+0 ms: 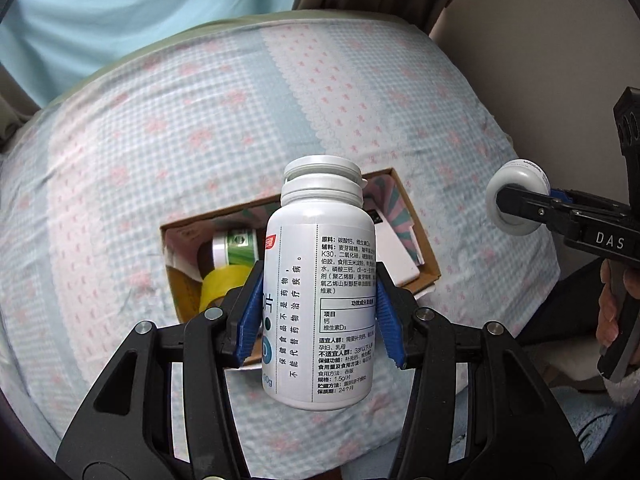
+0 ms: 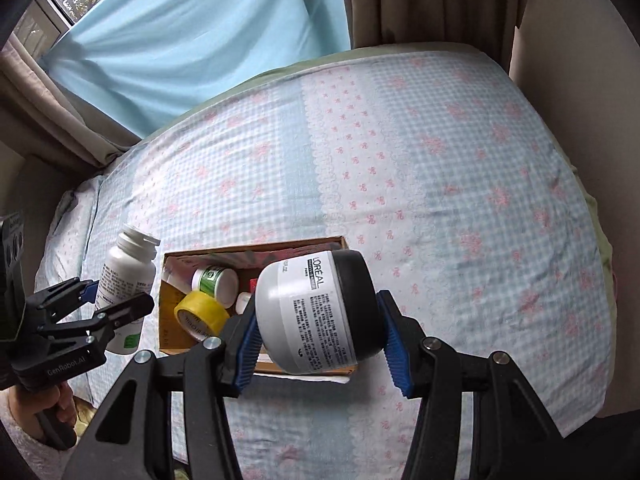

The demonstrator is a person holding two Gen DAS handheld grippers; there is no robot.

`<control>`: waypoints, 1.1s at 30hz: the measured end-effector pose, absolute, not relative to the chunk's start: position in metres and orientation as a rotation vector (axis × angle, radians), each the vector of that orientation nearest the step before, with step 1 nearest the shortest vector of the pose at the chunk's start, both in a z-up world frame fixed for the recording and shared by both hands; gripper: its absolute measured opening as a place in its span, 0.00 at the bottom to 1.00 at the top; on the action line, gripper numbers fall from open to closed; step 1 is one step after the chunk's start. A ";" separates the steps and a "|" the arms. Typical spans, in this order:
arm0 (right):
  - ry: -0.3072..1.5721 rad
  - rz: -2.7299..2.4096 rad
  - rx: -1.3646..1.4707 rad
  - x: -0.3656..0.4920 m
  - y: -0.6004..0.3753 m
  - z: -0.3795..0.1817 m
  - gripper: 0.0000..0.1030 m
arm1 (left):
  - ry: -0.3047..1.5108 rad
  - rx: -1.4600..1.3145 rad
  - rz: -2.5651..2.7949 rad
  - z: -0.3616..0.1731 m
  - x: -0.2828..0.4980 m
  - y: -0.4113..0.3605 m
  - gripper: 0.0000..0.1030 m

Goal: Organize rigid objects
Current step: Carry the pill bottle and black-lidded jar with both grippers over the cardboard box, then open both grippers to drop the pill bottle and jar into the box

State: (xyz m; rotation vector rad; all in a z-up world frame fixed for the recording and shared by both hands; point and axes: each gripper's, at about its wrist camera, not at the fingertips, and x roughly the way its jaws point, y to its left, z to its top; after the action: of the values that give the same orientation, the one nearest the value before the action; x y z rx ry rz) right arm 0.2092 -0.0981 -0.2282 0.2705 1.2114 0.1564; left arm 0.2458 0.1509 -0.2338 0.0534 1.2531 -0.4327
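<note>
My left gripper point(image 1: 320, 316) is shut on a white pill bottle point(image 1: 320, 264) with printed text and a white cap, held above an open cardboard box point(image 1: 426, 252) on the bed. A grey-white L'Oreal jar point(image 2: 312, 320) with a black lid lies tilted between the blue pads of my right gripper point(image 2: 320, 344), which is shut on it, also over the box point(image 2: 256, 247). In the box lie a yellow tape roll point(image 2: 202, 314), a green-labelled jar point(image 2: 214, 280) and a flat white box point(image 1: 400, 256). Each wrist view shows the other gripper: the right point(image 1: 532, 200), the left point(image 2: 116, 300).
The box sits on a bed covered by a blue checked sheet point(image 2: 440, 160) with pink bows. Beige curtains point(image 2: 420, 0) and a light blue cloth point(image 2: 200, 40) hang behind the bed. A person's hand point(image 1: 612, 312) grips the right handle.
</note>
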 end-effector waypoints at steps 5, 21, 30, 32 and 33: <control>1.279 0.185 0.295 0.199 -0.062 -0.247 0.48 | 1.293 0.035 -0.438 -0.264 0.228 0.170 0.45; 1.502 0.261 0.326 0.220 0.024 -0.350 0.48 | 1.361 -0.040 -0.388 -0.362 0.245 0.225 0.45; 1.546 0.240 0.413 0.243 0.042 -0.376 0.49 | 1.335 0.005 -0.409 -0.368 0.252 0.221 0.46; 1.556 0.223 0.434 0.246 0.041 -0.378 0.52 | 1.342 -0.006 -0.431 -0.364 0.253 0.220 0.66; 1.554 0.209 0.453 0.246 0.039 -0.377 0.61 | 1.348 -0.004 -0.429 -0.362 0.254 0.219 1.00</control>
State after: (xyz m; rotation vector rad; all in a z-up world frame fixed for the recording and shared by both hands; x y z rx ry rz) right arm 0.2462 0.0393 -0.3774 0.4530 1.5541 0.2086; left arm 0.2536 0.2195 -0.3617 -0.0042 1.3478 -0.4292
